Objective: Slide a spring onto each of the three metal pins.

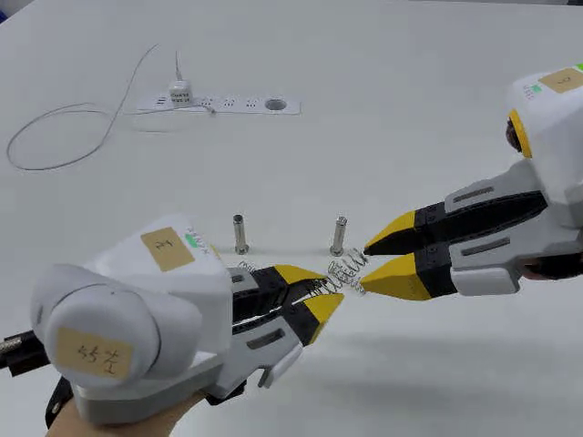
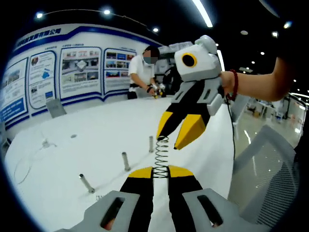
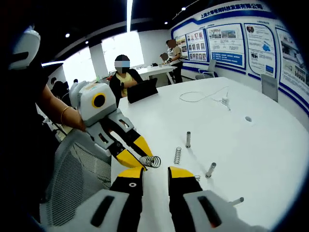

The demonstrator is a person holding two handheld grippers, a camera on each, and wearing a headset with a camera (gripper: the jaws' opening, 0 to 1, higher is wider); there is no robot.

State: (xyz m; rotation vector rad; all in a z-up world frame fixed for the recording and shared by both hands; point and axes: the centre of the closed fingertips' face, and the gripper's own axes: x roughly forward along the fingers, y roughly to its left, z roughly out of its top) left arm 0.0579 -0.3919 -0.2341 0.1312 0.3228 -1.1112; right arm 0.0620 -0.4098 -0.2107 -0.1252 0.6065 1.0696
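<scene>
Left gripper (image 1: 330,293): your jaws pinch one end of the spring (image 1: 344,276).
Right gripper (image 1: 372,268): jaws spread, tips facing yours, close to the spring's free end.
Edge: the table (image 1: 410,91) ends right of your left jaws; a mesh chair (image 2: 270,164) sits past it.
Open room: bare surface beyond the pins.
Pins: first pin (image 1: 339,235) just beyond the tips, second pin (image 1: 240,234) left of it, third pin (image 2: 87,183) farther left.
Far items: power strip (image 1: 223,104) and cable (image 1: 64,137), well beyond.
Spring axis: runs straight out of your left jaws toward the right gripper.
</scene>
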